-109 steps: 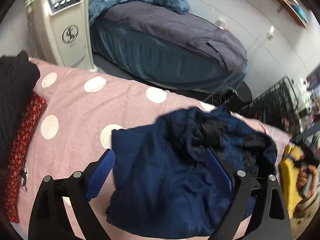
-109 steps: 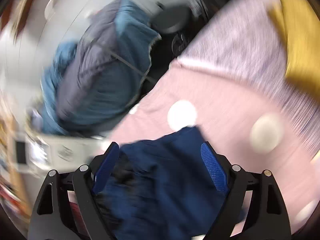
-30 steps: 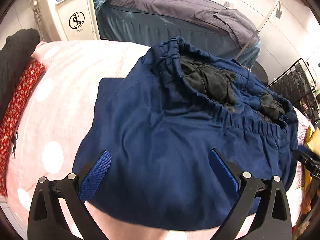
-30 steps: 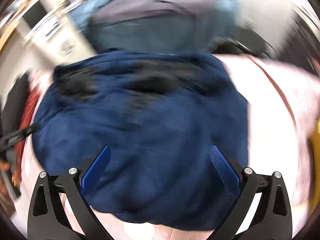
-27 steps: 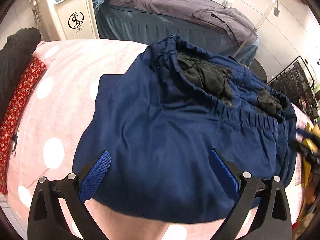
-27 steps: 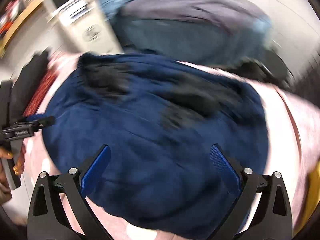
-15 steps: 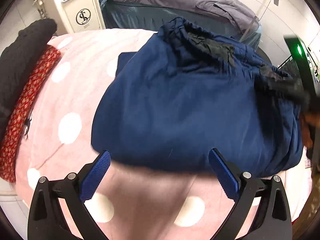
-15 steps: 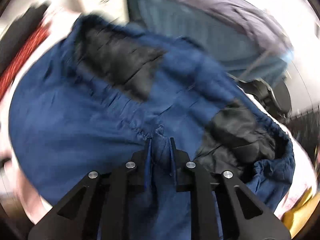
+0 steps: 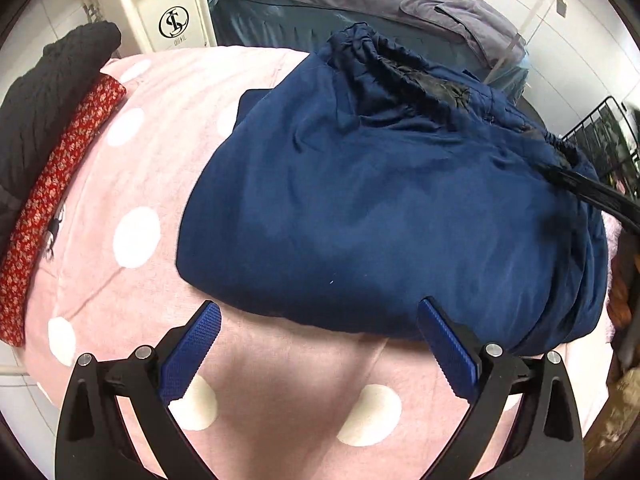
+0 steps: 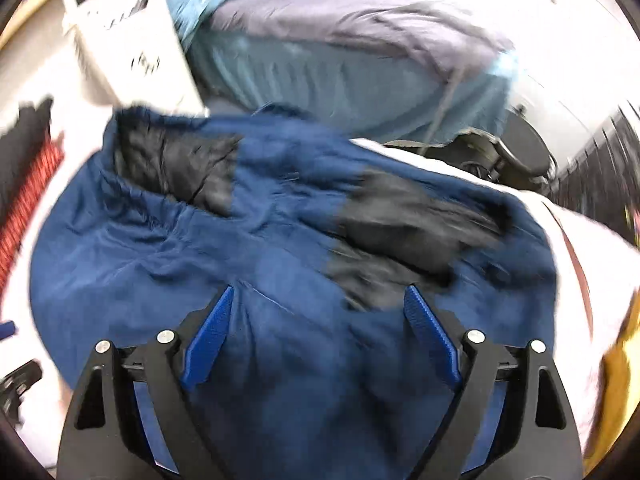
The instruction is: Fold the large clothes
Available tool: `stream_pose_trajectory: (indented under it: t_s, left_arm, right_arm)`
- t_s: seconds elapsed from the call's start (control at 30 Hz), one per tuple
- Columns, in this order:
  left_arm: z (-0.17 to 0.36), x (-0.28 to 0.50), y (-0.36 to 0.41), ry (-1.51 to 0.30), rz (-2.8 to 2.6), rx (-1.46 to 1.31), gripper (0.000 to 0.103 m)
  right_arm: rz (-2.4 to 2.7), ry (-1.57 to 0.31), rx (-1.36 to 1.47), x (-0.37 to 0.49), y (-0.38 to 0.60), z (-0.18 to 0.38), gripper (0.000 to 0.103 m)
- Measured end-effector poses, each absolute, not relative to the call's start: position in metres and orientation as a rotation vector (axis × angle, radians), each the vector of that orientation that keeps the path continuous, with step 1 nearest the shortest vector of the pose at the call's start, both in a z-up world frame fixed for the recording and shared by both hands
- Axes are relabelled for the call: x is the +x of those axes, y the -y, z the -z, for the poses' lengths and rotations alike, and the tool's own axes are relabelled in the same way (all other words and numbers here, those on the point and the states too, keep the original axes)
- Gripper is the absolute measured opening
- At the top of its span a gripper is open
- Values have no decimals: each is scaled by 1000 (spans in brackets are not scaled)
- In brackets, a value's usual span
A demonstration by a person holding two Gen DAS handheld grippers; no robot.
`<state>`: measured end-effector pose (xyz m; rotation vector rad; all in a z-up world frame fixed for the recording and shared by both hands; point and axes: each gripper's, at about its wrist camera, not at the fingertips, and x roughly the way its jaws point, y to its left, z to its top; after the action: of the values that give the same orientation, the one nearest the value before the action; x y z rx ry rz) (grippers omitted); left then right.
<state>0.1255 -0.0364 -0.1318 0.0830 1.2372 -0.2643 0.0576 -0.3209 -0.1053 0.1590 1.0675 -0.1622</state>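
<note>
The navy garment (image 9: 384, 216) lies in a folded bundle on the pink polka-dot cover (image 9: 132, 184), its gathered waistband with dark lining along the far edge and its long axis running left to right across the surface. The left gripper (image 9: 318, 344) hangs over bare cover just near of the bundle's front hem, jaws spread wide with nothing between them; the cloth lies ahead of it, toward the far side. The right gripper (image 10: 316, 320) sits directly above the garment, near the middle of the waistband side. Its jaws have just been opening and now stand wide, the fabric beneath them but, as far as the blur allows, not pinched by the blue pads (image 10: 208, 336).

So the right hand is the nearer one to the cloth, already over it, while the left would have to reach forward to the near hem. To the left, a black knit (image 9: 52, 92) and a red patterned cloth (image 9: 52, 184) are stacked apart from the bundle.
</note>
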Motion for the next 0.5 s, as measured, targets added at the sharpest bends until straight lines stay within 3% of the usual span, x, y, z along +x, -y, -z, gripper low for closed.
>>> stream_pose_trajectory:
  t_s: [0.07, 0.3, 0.5]
  left_arm:
    - [130, 126, 43, -1228, 274, 84, 97]
    - [122, 130, 72, -1195, 308, 149, 97]
    - [122, 131, 84, -1194, 308, 183, 97]
  right_arm:
    - [160, -1026, 235, 28, 344, 94, 95]
    - [206, -929, 414, -47, 391, 74, 95]
    - [342, -1063, 550, -55, 449, 127, 95]
